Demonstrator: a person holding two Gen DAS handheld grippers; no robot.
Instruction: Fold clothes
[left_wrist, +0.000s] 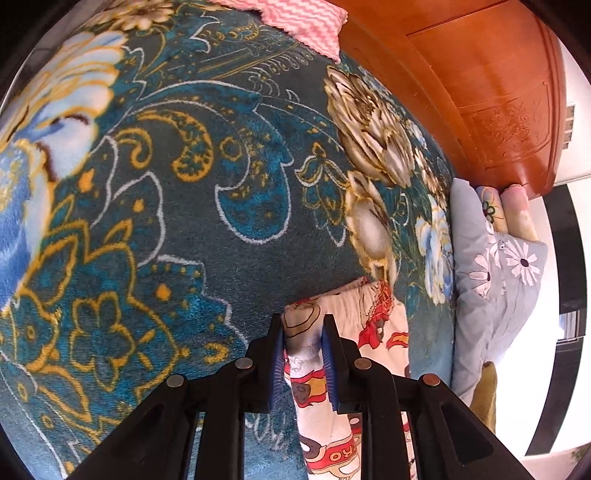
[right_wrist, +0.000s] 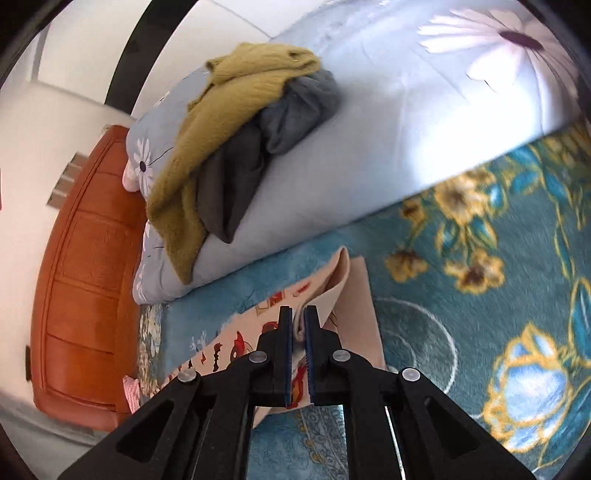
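Left gripper (left_wrist: 303, 325) clenched on a bunched fold of the cream printed garment (left_wrist: 354, 325), elastic waistband end lying just beyond the pads; the cloth's long axis runs from the gripper base away toward the waistband. Right gripper (right_wrist: 299, 314) pinched tight on a doubled edge of the same garment (right_wrist: 354, 295), whose plain inner side rises in a fold past the fingertips and extends away from the camera. The garment lies on the teal floral blanket (left_wrist: 192, 229) covering the bed. Farther off: grey-blue daisy-print quilt (right_wrist: 369, 140) carrying an olive sweater (right_wrist: 207, 122) and dark grey clothing (right_wrist: 258, 155); pink zigzag cloth (left_wrist: 310, 22); orange wooden headboard (left_wrist: 487, 96).
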